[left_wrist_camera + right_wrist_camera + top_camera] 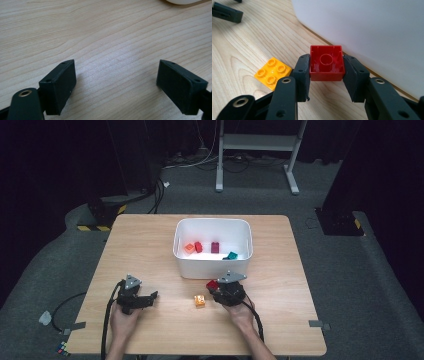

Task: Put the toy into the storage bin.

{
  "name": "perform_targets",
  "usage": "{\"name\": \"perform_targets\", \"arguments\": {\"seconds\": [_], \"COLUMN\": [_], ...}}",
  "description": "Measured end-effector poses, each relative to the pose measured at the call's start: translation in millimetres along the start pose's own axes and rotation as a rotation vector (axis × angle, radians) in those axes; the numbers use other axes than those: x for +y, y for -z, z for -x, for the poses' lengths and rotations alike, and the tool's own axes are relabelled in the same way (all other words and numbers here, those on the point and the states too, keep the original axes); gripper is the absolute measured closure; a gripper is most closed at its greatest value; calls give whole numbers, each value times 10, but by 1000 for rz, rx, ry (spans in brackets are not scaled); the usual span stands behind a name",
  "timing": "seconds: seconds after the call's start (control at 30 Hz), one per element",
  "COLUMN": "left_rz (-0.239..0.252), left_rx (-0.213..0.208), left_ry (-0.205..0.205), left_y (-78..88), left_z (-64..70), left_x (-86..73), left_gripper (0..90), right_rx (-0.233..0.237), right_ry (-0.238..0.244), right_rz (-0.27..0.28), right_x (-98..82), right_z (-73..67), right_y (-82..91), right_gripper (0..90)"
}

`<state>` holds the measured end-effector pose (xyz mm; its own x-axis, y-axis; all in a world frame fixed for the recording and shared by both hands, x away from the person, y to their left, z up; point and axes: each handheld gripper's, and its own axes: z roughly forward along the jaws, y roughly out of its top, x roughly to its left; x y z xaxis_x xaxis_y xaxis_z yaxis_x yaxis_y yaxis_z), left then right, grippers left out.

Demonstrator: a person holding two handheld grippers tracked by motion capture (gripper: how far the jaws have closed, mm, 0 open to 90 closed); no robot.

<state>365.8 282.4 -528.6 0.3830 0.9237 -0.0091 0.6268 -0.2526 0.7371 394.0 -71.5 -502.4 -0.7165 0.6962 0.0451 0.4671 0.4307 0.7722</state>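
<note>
Two matte-black jaws of right gripper [327, 75] clamp hollow red plastic brick [327, 63]; left gripper [116, 85] jaws apart.

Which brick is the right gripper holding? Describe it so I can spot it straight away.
Start at the white bin in the middle of the table. Just in front of its near wall, the right gripper is shut on a red brick, hollow underside facing the camera. The only loose neighbour is a flat orange brick, lying studs up on the table.
</note>
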Motion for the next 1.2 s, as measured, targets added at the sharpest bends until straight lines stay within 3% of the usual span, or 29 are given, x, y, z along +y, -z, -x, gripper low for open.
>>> {"name": "perform_targets", "arguments": {"seconds": [0.53,0.67,0.83,1.2], "left_rz": [0,0,0,-1], "left_rx": [1,1,1,1], "left_ry": [-1,-1,-2,1], "left_y": [0,0,1,-1], "left_z": [0,0,-1,-1], "left_x": [0,0,0,1], "left_gripper": [161,161,161,161], "right_rx": [41,46,43,87], "right_ry": [-8,11,-5,9], "right_rz": [54,62,73,108], "right_x": [37,81,116,289], "right_z": [84,98,144,154], "right_y": [380,501,607,855], "right_gripper": [591,591,591,591]}}
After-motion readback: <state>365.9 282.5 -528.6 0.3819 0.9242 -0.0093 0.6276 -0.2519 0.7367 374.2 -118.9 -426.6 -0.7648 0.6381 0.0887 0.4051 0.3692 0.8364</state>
